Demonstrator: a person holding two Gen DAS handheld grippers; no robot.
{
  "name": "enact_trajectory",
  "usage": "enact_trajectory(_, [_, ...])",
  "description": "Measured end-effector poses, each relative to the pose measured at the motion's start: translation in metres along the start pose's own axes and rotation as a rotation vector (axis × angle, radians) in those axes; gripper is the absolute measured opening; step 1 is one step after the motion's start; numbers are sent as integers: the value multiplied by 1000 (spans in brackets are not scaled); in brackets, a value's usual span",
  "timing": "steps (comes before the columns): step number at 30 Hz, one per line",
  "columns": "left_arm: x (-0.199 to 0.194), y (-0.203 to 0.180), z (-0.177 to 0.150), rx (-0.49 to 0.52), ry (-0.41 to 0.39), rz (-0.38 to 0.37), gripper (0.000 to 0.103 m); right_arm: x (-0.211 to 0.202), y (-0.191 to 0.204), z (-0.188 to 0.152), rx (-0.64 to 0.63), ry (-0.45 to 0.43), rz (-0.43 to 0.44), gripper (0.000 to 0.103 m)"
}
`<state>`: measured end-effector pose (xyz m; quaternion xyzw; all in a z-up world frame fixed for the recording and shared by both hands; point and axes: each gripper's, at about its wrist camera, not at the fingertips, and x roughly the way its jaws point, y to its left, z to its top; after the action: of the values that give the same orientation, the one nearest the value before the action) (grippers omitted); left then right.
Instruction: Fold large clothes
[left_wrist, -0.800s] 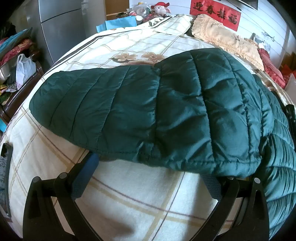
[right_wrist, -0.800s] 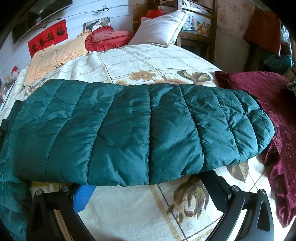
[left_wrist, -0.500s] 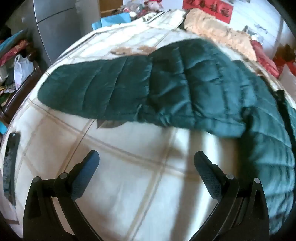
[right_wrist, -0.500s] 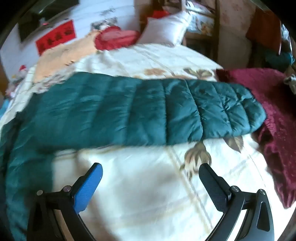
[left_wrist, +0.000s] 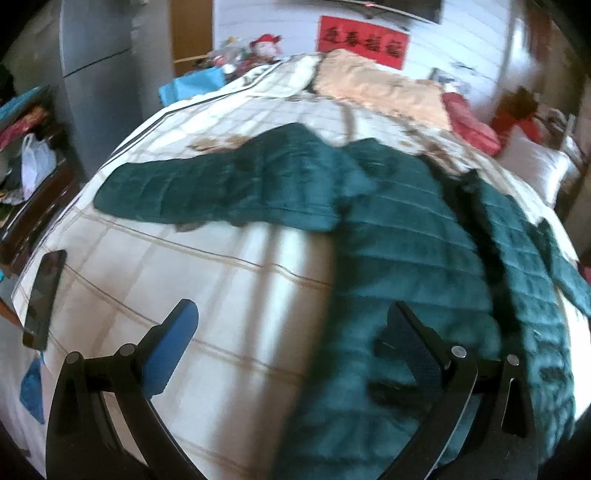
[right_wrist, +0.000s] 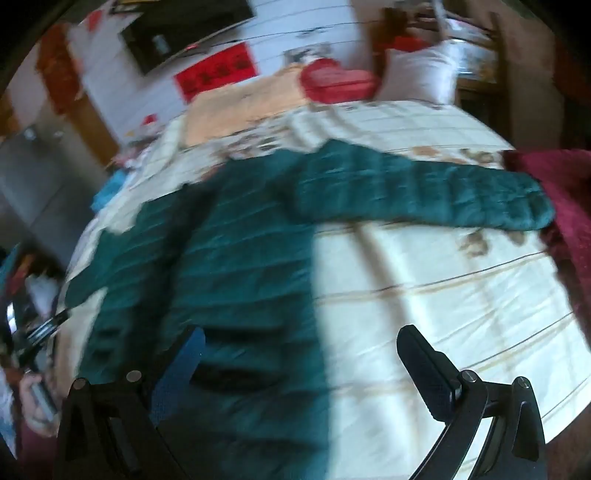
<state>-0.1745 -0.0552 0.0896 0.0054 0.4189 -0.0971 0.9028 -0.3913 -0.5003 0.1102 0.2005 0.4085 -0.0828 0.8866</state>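
Note:
A dark green quilted jacket lies spread on the bed, one sleeve stretched out to the left in the left wrist view. The right wrist view shows its body and the other sleeve reaching right to a maroon cloth. My left gripper stands open above the sheet by the jacket's left edge, nothing between its fingers. My right gripper is open too, over the jacket's right edge, apart from the cloth. Both views are blurred.
The bed carries a cream checked floral sheet. A dark phone lies at its left edge. A peach blanket, red cushion and white pillow sit at the head. The maroon cloth lies at right; clutter and a grey cabinet stand left.
Both grippers have pulled back and up from the sleeves, which now lie flat and farther off. The whole jacket body has come into view in both views.

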Motion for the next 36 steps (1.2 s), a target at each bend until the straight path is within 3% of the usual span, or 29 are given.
enact_trajectory(4, [-27, -40, -21, 44, -21, -58, 103, -2, 30, -21, -15, -8, 44, 103])
enact_trajectory(9, [-42, -78, -45, 77, -36, -116, 103, 2, 84, -44, -107, -44, -80, 103])
enact_trajectory(12, [-44, -97, -55, 135, -32, -129, 103, 4, 107, -50, -156, -58, -87, 103])
enact_trajectory(19, [-53, -104, -59, 158, -51, -141, 103, 10, 148, -57, -244, -103, -65, 103])
enact_trajectory(36, [-46, -103, -67, 138, -21, -147, 103, 31, 152, -68, -215, -113, -89, 103])
